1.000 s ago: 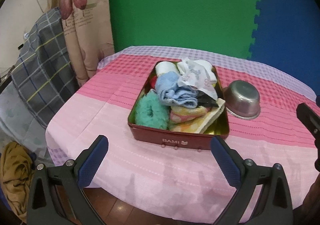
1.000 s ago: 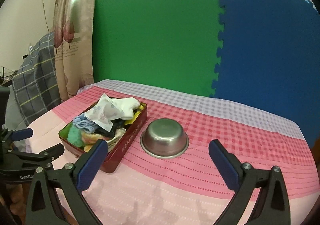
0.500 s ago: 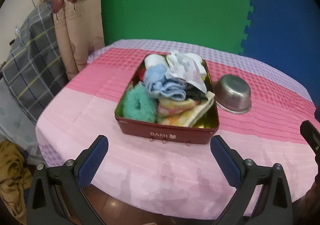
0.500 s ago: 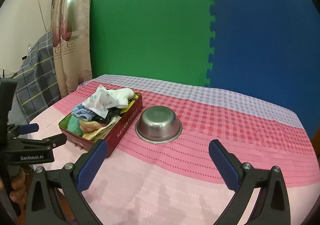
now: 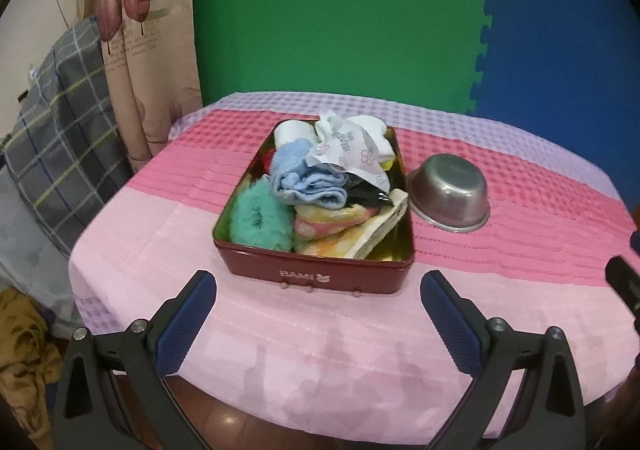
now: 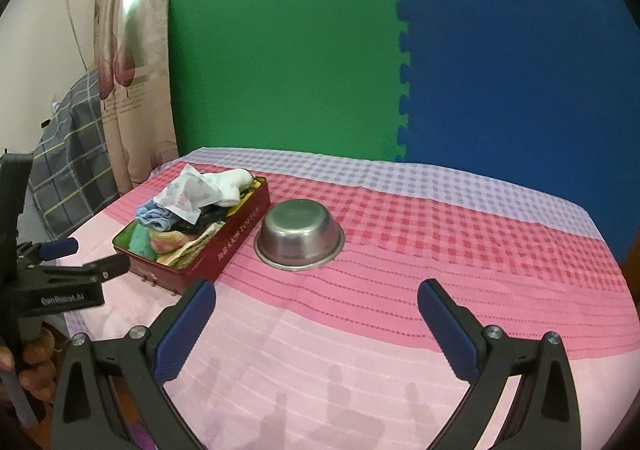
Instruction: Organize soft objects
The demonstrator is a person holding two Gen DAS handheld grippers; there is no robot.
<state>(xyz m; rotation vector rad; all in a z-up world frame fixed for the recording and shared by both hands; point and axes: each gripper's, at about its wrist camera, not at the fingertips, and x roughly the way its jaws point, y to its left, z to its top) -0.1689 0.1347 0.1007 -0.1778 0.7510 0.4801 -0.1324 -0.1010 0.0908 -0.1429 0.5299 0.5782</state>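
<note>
The red rectangular metal tin point(image 5: 316, 274) carries "BAMI" beside a small bunny mark on its near short wall. Its long side wall shows gold lettering ending in "TOFFEE", preceded by characters too small to read. The black left gripper point(image 6: 60, 250) has "GenRobot.AI" in white on its body. Print on the beige curtain point(image 5: 136, 45) is illegible.

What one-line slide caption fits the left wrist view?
Open left tongs face a red tin heaped with soft items, an upturned steel bowl on its right, atop a pink tablecloth.
</note>
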